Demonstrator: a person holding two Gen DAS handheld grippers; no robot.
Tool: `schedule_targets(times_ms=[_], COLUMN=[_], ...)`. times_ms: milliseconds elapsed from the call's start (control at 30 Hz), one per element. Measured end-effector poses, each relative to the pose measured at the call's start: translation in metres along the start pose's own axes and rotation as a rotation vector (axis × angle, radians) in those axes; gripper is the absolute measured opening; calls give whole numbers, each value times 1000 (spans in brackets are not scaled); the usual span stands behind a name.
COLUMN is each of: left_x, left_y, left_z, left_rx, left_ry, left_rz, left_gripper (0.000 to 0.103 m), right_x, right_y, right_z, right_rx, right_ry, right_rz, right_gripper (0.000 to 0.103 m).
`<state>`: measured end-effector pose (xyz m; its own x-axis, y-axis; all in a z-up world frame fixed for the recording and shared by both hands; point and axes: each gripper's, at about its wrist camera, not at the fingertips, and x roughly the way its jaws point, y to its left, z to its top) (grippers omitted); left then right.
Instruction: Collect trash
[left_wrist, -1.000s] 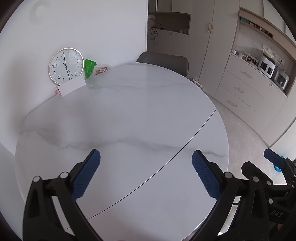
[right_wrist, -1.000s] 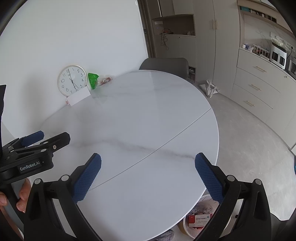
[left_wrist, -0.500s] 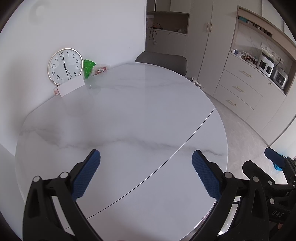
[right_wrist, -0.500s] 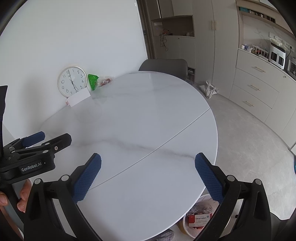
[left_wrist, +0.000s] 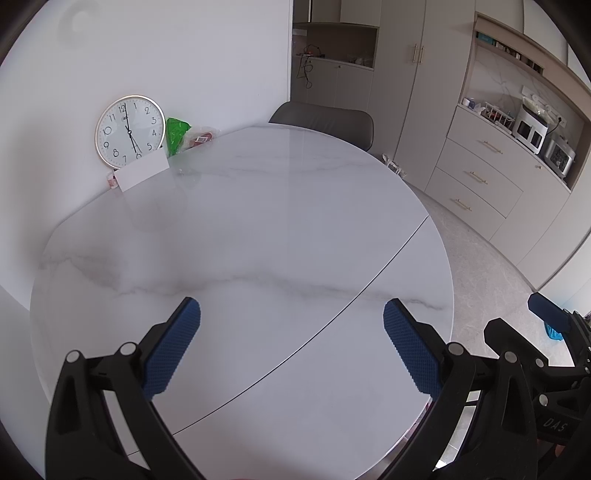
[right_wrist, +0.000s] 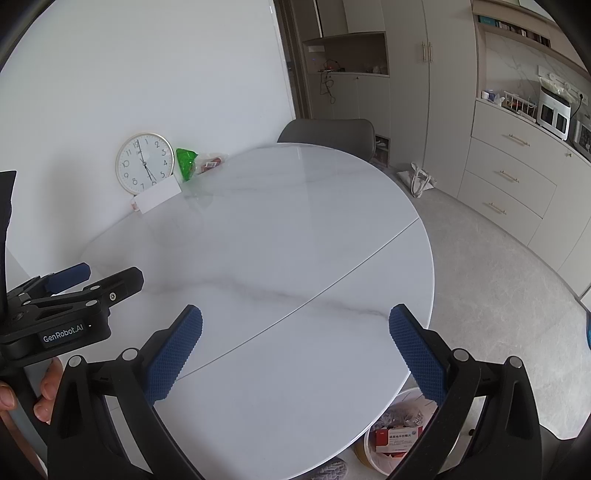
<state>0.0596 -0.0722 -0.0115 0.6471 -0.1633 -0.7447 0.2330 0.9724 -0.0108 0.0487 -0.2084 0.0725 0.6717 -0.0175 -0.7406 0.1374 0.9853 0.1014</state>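
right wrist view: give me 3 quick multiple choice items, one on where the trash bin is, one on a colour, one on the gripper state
1. Where is the bin?
A. On the table
B. On the floor under the table's near edge
C. On the chair

2. What colour is the wrapper beside the clock?
A. Green
B. Yellow
C. Black

3. How is the right gripper?
A. Shut on a wrapper
B. Shut on nothing
C. Open and empty

Answers: 1 B, it peeks out below the tabletop rim; 2 A, bright green against the wall; 3 C, its blue pads stand wide apart with only tabletop between.
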Motion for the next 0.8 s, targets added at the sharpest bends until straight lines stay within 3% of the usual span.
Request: schedule_targets(times_ms=[800], left_x=[0], left_y=[-1], left_z=[-1], left_rx=[8], left_ry=[15], left_rz=[-1], left_gripper=[95], right_x=[-3], right_y=[-3], right_z=[4], right_rx=[4], right_ry=[-1], right_rz=[3], right_gripper=[100])
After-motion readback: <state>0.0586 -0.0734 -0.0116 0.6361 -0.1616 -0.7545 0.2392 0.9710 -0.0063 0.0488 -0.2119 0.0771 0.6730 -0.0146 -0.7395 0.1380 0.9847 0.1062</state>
